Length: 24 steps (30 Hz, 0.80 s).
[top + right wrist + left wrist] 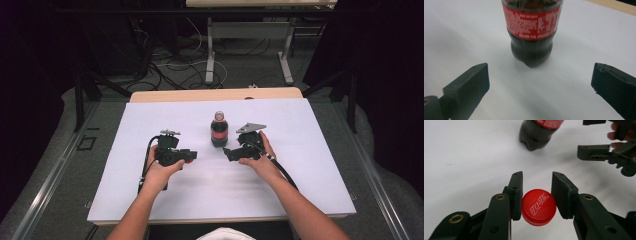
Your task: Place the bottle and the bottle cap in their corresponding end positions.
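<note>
The left gripper [536,195] clenches the red cap [538,207] near the white table [300,190] – unscrewing looks done. The right gripper [539,90] gapes, released; farther off, the cola bottle [219,129] stands upright mid-table. Next: set the cap down gently.

Both black tools [190,156] [227,152] carry brass screws and trailing cables.

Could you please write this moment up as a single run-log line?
left gripper: shut on red cap | right gripper: open, empty, facing cola bottle | bottle: upright on white table, uncapped
</note>
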Tool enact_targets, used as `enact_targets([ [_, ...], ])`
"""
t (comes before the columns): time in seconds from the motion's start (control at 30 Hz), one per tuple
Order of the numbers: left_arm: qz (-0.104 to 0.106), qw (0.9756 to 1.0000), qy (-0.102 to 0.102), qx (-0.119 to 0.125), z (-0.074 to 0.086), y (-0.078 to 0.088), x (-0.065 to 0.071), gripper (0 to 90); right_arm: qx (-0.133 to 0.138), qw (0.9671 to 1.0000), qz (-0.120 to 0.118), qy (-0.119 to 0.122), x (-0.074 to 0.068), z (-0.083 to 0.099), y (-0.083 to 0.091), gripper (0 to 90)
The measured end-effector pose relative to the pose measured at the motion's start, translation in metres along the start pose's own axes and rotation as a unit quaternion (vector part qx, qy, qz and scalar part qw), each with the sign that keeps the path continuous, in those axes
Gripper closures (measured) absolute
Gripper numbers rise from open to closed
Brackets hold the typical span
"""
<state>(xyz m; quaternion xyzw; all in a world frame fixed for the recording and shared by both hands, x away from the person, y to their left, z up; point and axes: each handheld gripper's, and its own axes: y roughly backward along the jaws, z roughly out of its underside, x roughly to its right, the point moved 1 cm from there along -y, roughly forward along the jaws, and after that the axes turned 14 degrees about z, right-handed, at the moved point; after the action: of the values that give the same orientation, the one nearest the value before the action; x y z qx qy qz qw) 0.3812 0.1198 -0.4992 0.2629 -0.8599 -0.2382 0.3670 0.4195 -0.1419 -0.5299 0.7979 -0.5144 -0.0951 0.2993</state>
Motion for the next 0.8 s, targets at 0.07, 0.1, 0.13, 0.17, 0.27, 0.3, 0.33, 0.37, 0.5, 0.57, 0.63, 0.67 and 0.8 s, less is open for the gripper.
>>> enact_targets([
  [0.07, 0.002, 1.0000, -0.008, -0.003, 0.001, -0.008, 0.002, 62.7, -0.009, 0.9999, 0.004, 0.004, -0.001, 0.003, 0.005, 0.0],
  [0.1, 0.003, 0.9999, -0.014, -0.009, 0.002, -0.012, 0.003, 62.7, -0.008, 0.9999, 0.007, 0.010, 0.000, 0.006, 0.007, 0.0],
  [0.13, 0.004, 0.9998, -0.016, -0.010, 0.003, -0.016, 0.005, 62.7, -0.012, 0.9998, 0.008, 0.014, 0.000, 0.008, 0.010, 0.0],
  [0.17, 0.004, 0.9997, -0.018, -0.014, 0.004, -0.021, 0.006, 62.7, -0.013, 0.9997, 0.008, 0.018, 0.001, 0.009, 0.011, 0.0],
  [0.27, 0.010, 0.9992, -0.030, -0.024, 0.007, -0.035, 0.008, 62.6, -0.015, 0.9999, 0.004, 0.007, 0.004, 0.014, 0.015, 0.0],
  [0.3, 0.012, 0.9992, -0.029, -0.023, 0.008, -0.039, 0.010, 62.7, -0.018, 0.9998, 0.002, 0.009, 0.006, 0.016, 0.016, 0.0],
  [0.33, 0.016, 0.9988, -0.035, -0.031, 0.009, -0.043, 0.010, 62.7, -0.016, 0.9998, 0.002, 0.005, 0.007, 0.017, 0.017, 0.0],
  [0.37, 0.012, 0.9989, -0.037, -0.025, 0.011, -0.047, 0.012, 62.7, -0.018, 0.9998, 0.002, 0.002, 0.008, 0.018, 0.018, 0.0],
  [0.5, 0.015, 0.9974, -0.060, -0.036, 0.015, -0.061, 0.018, 62.6, -0.017, 0.9998, -0.002, -0.006, 0.011, 0.023, 0.020, 0.0],
  [0.57, 0.015, 0.9971, -0.065, -0.036, 0.017, -0.068, 0.020, 62.7, -0.020, 0.9998, -0.001, -0.009, 0.013, 0.024, 0.020, 0.0],
  [0.63, 0.018, 0.9968, -0.069, -0.036, 0.019, -0.074, 0.024, 62.6, -0.025, 0.9996, -0.003, -0.013, 0.013, 0.025, 0.020, 0.0],
  [0.67, 0.019, 0.9965, -0.071, -0.039, 0.021, -0.076, 0.025, 62.6, -0.022, 0.9997, -0.003, -0.014, 0.014, 0.026, 0.020, 0.0],
  [0.8, 0.023, 0.9953, -0.084, -0.041, 0.027, -0.086, 0.032, 62.6, -0.024, 0.9995, -0.001, -0.019, 0.016, 0.030, 0.021, 0.0],
])
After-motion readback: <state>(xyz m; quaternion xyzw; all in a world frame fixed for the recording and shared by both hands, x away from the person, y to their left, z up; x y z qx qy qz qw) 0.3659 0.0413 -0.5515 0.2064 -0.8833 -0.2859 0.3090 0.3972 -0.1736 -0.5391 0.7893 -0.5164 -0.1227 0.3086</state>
